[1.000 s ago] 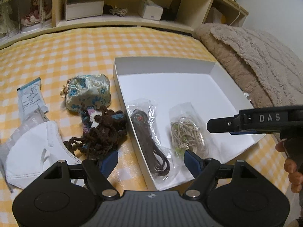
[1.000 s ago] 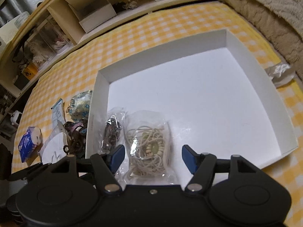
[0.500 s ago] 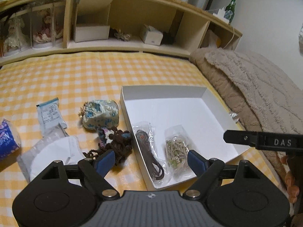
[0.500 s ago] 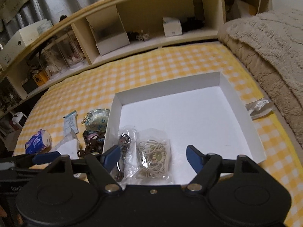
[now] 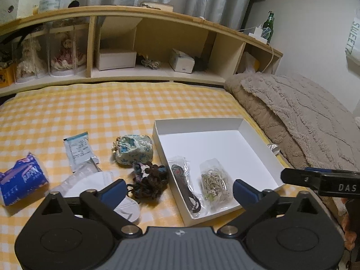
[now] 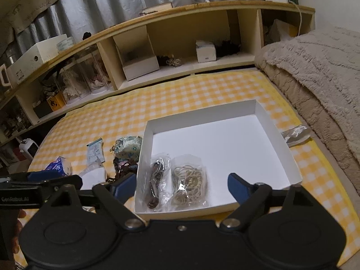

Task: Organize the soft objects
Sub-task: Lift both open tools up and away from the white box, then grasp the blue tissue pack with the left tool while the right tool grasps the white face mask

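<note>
A white box (image 5: 256,135) (image 6: 290,155) lies on the yellow checked bed. It holds a bagged dark strap (image 5: 182,180) (image 6: 157,175) and a bagged beige cord (image 5: 213,182) (image 6: 189,182). Left of the box lie a floral pouch (image 5: 133,149) (image 6: 127,145), a dark knitted piece (image 5: 150,181) (image 6: 122,167), a white mask (image 5: 94,182), a sachet (image 5: 78,150) and a blue tissue pack (image 5: 21,180) (image 6: 57,165). My left gripper (image 5: 177,191) is open and empty, high above the mask and box edge. My right gripper (image 6: 182,185) is open and empty above the box's near end.
A wooden headboard shelf (image 5: 157,45) with boxes and dolls runs along the back. A beige fleece blanket (image 5: 292,112) (image 6: 315,72) is heaped on the right. A crumpled clear wrapper (image 6: 295,133) lies between the box and the blanket.
Both grippers have pulled back and up from the box, so more of the bed and shelf shows. Both stay open and empty. The objects have not moved.
</note>
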The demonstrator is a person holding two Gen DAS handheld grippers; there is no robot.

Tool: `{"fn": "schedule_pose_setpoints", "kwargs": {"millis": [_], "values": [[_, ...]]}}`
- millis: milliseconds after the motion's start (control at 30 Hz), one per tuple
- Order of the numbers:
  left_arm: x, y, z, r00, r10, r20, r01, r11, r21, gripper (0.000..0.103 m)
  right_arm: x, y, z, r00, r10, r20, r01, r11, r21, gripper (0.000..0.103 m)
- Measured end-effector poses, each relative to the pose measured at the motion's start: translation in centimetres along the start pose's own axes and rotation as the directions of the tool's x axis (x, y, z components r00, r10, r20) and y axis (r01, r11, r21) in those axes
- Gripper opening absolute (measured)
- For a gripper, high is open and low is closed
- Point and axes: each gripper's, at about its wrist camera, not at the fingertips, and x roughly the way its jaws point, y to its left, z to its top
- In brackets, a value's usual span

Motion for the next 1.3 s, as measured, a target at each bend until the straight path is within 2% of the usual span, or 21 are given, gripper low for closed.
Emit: {"fn": "schedule_pose_setpoints", "kwargs": {"millis": [200,500,633,833,1000,1167,1300], "values": [[-1.6,0.5,-0.5,1.0,-0.013,0.022,0.013,1.0,0.013,0.103,-1.5,1.1,-0.8,0.999,-0.027,0.028,0.028,0.999,-0.022,0.103],[-3.4,1.9,-0.7,0.997,-0.008,0.071,0.006,1.0,0.02,0.103,-2.9,3.0,-1.5,0.994,-0.056,0.09,0.061,0.997,-0.053,0.103],[-3.9,3.8,-0.5,0.995,0.03,0.098,-0.032,0.999,0.01,0.103,-2.5,3.7,-1.4,0.992,-0.048,0.121,0.054,0.997,-0.046,0.103],[-4.3,7.8,0.2,0.99,0.083,0.114,-0.073,0.994,-0.083,0.103,-0.6,4.9,-1.3,0.989,-0.024,0.146,0.032,0.998,-0.053,0.103],[-4.2,11.8,0.3,0.986,0.113,0.119,-0.09,0.979,-0.185,0.103,1.5,6.1,-1.7,0.976,-0.015,0.219,0.028,0.998,-0.059,0.103],[-3.6,15.9,0.2,0.983,0.15,0.11,-0.112,0.95,-0.291,0.103,3.9,7.4,-1.2,0.978,0.033,0.205,-0.004,0.99,-0.142,0.103],[-2.8,19.1,0.0,0.981,0.176,0.086,-0.128,0.908,-0.398,0.103,5.8,8.5,-0.7,0.98,0.073,0.187,-0.036,0.98,-0.195,0.103]]}}
